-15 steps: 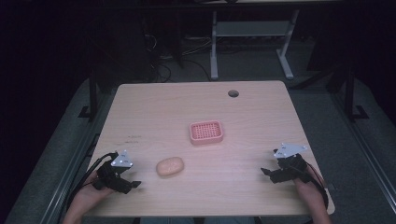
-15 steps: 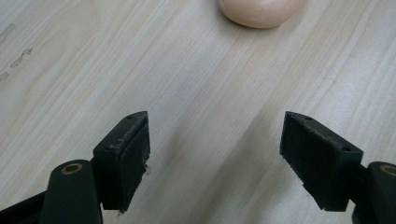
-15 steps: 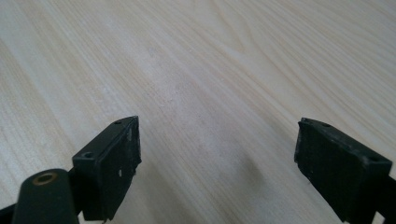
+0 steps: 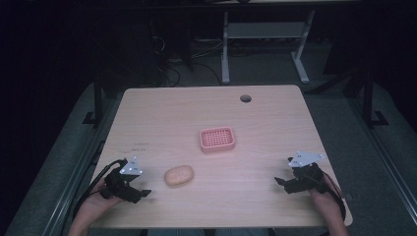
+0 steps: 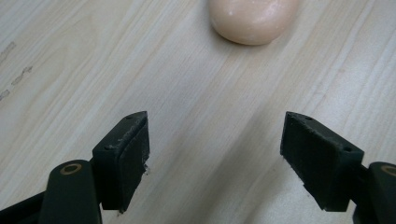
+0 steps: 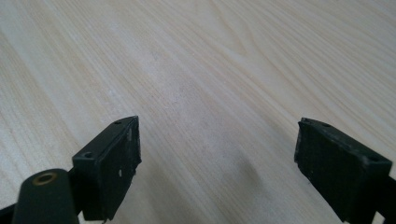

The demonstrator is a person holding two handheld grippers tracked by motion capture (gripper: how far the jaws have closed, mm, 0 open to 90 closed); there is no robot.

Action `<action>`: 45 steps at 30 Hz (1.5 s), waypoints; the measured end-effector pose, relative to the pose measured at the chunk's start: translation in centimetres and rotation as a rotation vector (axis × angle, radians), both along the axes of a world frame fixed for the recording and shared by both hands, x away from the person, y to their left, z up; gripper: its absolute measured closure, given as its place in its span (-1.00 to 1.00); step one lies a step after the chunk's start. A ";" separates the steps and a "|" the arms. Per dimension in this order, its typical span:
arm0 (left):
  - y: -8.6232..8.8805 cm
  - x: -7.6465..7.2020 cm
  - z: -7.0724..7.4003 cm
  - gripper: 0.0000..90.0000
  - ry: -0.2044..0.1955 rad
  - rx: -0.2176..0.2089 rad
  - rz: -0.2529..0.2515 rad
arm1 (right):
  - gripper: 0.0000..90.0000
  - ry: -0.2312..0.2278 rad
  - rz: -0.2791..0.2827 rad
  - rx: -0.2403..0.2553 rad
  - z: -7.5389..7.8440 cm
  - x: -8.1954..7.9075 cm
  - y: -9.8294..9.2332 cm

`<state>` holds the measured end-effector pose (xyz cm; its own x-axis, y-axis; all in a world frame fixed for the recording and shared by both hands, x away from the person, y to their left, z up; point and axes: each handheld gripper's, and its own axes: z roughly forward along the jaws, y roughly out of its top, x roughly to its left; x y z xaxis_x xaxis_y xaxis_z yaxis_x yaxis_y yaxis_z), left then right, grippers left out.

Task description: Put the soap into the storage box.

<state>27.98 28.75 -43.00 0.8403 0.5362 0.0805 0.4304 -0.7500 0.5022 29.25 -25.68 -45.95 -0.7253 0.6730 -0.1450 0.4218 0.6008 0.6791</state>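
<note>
Change since half a second ago: almost nothing has shifted; both grippers sit at the near corners of the table as they did, and the soap and dish lie where they lay. I judge the work has not truly started yet.

Left gripper [image 4: 134, 191]: low over the near left of the table [image 4: 275, 118], jaws spread wide with bare wood between them; it grips nothing. In the left gripper view the jaws point toward the soap, which lies ahead and slightly to one side, not yet between the pads.

Soap [image 4: 178, 175]: a peach-coloured rounded bar lying flat on the wood, just right of the left gripper and apart from it. It is the thing nearest to being picked.

Soap dish [image 4: 217, 139]: pink, ridged, empty, near the table's middle, beyond the soap and apart from it. Likely the place for the bar.

Right gripper [image 4: 286, 183]: near the right edge, jaws wide apart over bare wood, holding nothing, well away from soap and dish.

Next, as a judgement: the left gripper needs a short advance to straddle the bar.
</note>
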 end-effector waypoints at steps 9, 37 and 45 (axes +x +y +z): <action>-0.8 0.5 0.7 -0.48 -0.008 0.017 -0.022 | -0.69 -0.001 -0.002 0.013 0.1 -0.1 0.0; -4.1 1.7 2.1 -0.51 -0.006 0.071 -0.097 | -0.69 -0.015 0.000 0.020 0.3 -0.2 -0.2; -5.5 2.3 2.1 -0.52 0.002 0.092 -0.125 | -0.69 -0.015 0.003 0.021 0.3 -0.2 -0.1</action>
